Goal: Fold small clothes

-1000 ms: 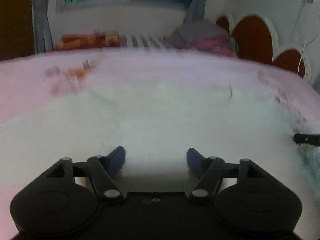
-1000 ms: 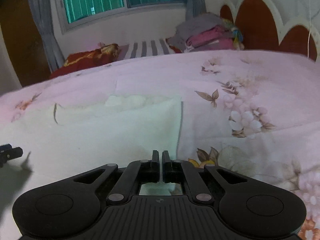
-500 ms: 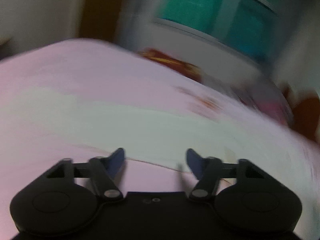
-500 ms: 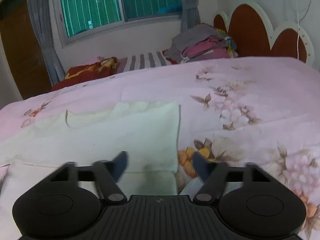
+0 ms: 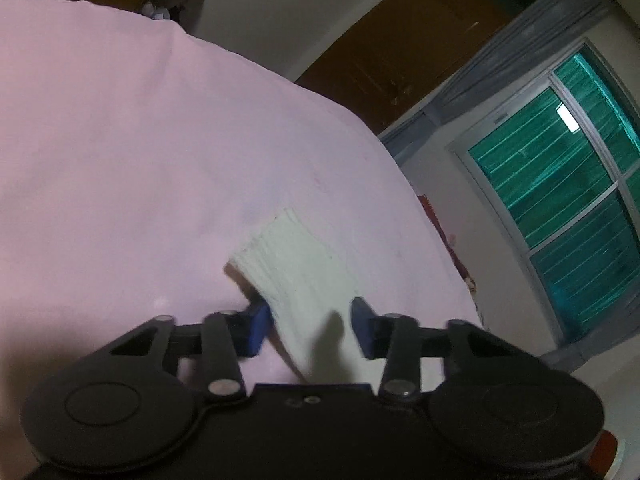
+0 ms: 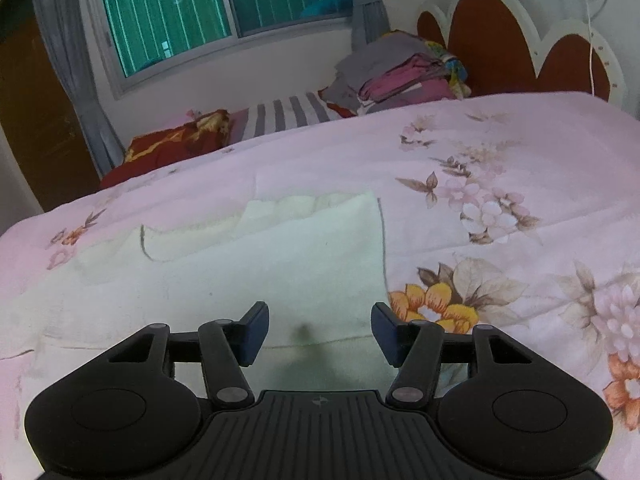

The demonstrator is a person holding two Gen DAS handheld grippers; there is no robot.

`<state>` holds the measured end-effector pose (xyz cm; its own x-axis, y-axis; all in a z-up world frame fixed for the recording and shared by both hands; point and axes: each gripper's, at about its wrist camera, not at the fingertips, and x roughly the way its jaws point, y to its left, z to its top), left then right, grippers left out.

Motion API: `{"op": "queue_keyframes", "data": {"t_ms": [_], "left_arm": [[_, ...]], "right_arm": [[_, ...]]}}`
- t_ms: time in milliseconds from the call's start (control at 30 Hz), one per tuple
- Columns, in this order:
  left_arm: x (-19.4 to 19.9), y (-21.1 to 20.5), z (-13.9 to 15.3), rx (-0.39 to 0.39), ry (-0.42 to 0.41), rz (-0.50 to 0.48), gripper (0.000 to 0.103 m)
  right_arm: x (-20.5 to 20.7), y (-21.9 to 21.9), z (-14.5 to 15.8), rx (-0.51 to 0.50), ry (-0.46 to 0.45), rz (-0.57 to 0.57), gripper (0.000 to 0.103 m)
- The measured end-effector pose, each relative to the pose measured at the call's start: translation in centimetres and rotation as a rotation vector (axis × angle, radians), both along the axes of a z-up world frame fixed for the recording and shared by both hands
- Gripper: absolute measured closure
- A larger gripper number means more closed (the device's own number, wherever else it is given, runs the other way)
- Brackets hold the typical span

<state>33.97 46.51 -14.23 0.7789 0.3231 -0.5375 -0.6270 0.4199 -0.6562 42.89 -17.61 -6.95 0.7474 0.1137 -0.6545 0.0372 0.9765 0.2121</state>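
Observation:
A pale cream garment lies flat on the pink floral bedspread, with its right side folded in to a straight edge. My right gripper is open and empty just above the garment's near part. In the left wrist view a cream sleeve with a ribbed cuff stretches away over the plain pink bedspread. My left gripper is open, its blue pads on either side of the sleeve, tilted sharply.
A pile of folded clothes sits at the far side by the headboard. A red patterned pillow and striped cloth lie below the window. A brown door stands beyond the bed's edge.
My right gripper has opened from shut and let the garment go. My left gripper swung left and rolled, and now straddles the sleeve.

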Motion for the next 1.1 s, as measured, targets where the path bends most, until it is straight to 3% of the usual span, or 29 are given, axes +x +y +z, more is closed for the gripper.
{"op": "queue_keyframes", "data": {"t_ms": [33, 167, 333, 567, 700, 900, 967, 1100], "left_arm": [[0.3, 0.2, 0.0, -0.014, 0.006, 0.001, 0.103], [1.9, -1.1, 1.4, 0.008, -0.042, -0.044, 0.101], [7.2, -5.9, 4.8, 0.075, -0.100, -0.226, 0.101], [15.1, -19.3, 7.2, 0.158, -0.111, -0.559, 0.101], [17.8, -27.4, 7.3, 0.207, -0.085, -0.724, 0.101], [19.0, -38.9, 6.1, 0.298, -0.029, -0.948, 0.101], [18.1, -41.8, 5.3, 0.372, 0.002, -1.013, 0.101], [19.1, -45.0, 3.8, 0.382, 0.041, -1.079, 0.101]], "right_arm": [[0.0, -0.1, 0.1, -0.003, 0.000, 0.000, 0.046], [-0.1, -0.4, 0.2, -0.003, -0.001, -0.010, 0.046], [-0.3, -1.1, 0.1, 0.012, -0.002, -0.032, 0.046], [-1.0, -2.7, -0.1, 0.034, -0.004, -0.060, 0.046], [-1.3, -4.1, 0.0, 0.045, -0.009, -0.071, 0.046], [-2.0, -6.7, 0.3, 0.053, -0.018, -0.092, 0.046], [-2.3, -7.6, 0.3, 0.055, -0.021, -0.100, 0.046], [-3.2, -9.5, 0.3, 0.064, -0.018, -0.119, 0.046]]}}
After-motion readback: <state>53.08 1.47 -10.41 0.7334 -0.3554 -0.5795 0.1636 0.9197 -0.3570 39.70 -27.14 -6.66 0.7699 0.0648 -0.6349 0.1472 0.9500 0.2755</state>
